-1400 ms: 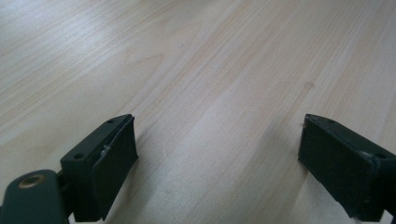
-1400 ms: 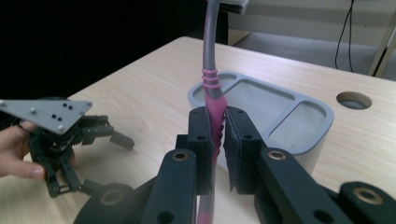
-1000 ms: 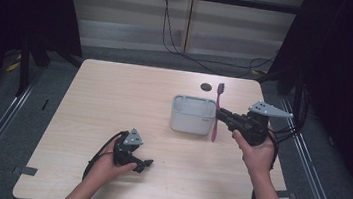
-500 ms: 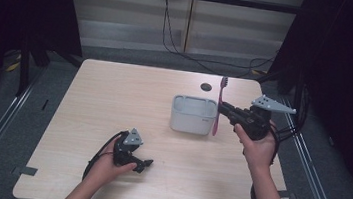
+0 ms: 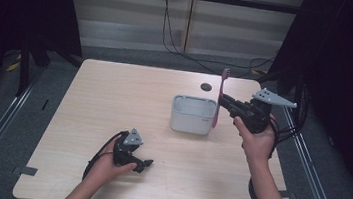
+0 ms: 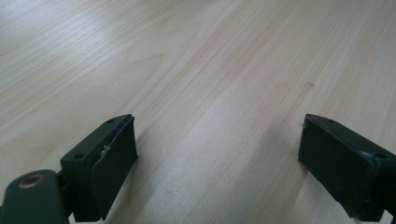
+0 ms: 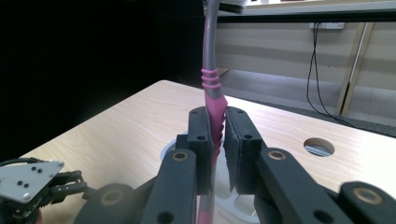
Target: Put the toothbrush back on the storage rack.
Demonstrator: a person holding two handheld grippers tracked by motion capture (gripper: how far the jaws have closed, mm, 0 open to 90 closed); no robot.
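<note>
My right gripper point(image 5: 222, 105) point(image 7: 217, 137) is shut on a pink and grey toothbrush point(image 5: 220, 97) point(image 7: 212, 88), which stands nearly upright with its brush head up. The toothbrush hangs just past the right wall of a grey rectangular holder point(image 5: 192, 114) near the middle of the table. In the right gripper view the holder's pale rim point(image 7: 170, 149) lies directly under the jaws. My left gripper point(image 5: 144, 164) point(image 6: 217, 163) rests on the table near the front edge, jaws wide open with bare wood between them.
A round cable hole point(image 5: 206, 87) point(image 7: 319, 146) sits in the light wooden table point(image 5: 114, 97) behind the holder. Cables trail off the right edge of the table. Dark floor and metal rails surround the table.
My right gripper has lifted the toothbrush and turned it more upright, moving it slightly toward the holder. The left gripper has stayed still.
</note>
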